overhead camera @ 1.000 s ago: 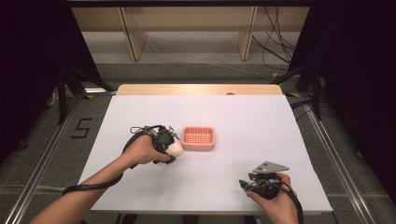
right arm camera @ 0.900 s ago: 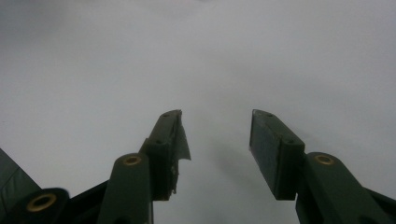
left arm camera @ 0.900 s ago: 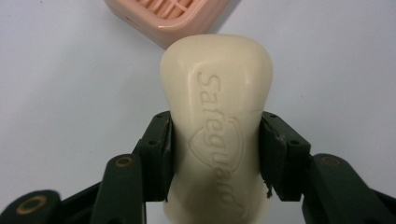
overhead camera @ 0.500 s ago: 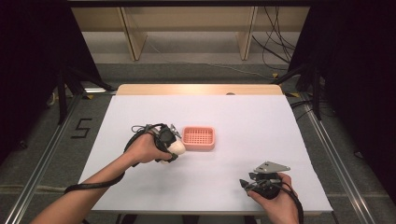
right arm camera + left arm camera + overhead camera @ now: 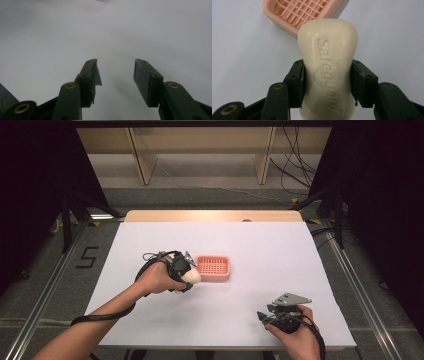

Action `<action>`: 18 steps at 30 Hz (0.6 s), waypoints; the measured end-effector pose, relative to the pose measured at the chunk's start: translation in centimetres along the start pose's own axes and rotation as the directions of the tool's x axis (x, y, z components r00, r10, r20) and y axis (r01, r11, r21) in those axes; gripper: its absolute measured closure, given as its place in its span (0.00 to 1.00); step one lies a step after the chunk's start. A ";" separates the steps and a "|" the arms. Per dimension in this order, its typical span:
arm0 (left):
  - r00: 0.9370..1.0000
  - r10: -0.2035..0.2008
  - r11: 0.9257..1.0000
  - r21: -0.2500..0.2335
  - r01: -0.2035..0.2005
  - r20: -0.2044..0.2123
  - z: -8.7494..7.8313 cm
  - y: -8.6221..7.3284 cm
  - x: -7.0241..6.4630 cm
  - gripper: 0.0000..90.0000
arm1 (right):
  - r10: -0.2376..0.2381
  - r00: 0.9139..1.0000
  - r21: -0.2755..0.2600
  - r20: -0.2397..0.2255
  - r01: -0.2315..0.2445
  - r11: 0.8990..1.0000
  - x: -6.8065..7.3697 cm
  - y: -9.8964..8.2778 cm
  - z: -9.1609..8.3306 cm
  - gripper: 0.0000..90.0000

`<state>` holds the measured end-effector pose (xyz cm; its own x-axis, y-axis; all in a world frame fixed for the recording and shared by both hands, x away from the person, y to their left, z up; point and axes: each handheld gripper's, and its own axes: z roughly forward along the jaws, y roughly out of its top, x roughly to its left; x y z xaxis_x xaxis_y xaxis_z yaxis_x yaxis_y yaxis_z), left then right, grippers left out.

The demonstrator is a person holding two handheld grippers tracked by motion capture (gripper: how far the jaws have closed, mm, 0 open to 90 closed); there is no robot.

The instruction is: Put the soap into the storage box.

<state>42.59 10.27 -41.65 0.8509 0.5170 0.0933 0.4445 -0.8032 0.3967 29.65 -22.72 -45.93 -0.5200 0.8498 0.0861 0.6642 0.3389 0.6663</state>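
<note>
A: Nearest to us, our right gripper rests low over the bare white table, its jaws apart with nothing between them.

B: And farther out, our left gripper is clamped on the bar of soap, pads pressing its two long sides near the lower half.

A: We judge the soap to be hard, fairly light and slick, so a grip across the narrow waist suits it; squeezing near the rounded end could let it squirt out.

B: It hangs just short of the pink soap dish, which lies beyond it, near the middle of the table.
</note>
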 end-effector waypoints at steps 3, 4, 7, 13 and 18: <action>1.000 -0.001 1.000 -0.005 0.001 0.000 0.1 0.2 0.0 0.55 | 0.002 1.000 0.000 0.001 -0.002 1.000 0.0 -0.1 0.0 0.60; 1.000 -0.001 1.000 -0.005 0.001 0.000 0.1 0.2 0.0 0.55 | 0.004 1.000 -0.002 0.000 -0.004 1.000 0.0 -0.1 0.0 0.60; 1.000 0.002 1.000 -0.012 -0.002 0.000 0.1 0.5 -0.1 0.55 | -0.001 1.000 -0.005 0.002 0.001 1.000 -0.1 -0.1 -0.1 0.60; 0.999 0.037 0.999 -0.026 -0.037 -0.008 0.2 1.1 -0.2 0.55 | 0.009 1.000 -0.002 0.008 -0.009 1.000 -0.1 -0.2 -0.2 0.60; 0.998 0.061 0.998 -0.028 -0.061 -0.011 0.2 1.5 -0.3 0.55 | 0.011 1.000 -0.002 0.008 -0.011 1.000 -0.1 -0.3 -0.2 0.60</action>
<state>43.11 8.86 -41.29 0.8731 0.4706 0.1274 0.3837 -0.8245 0.4159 29.42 -23.01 -45.99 -0.5088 0.8564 0.0876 0.6688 0.3291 0.6666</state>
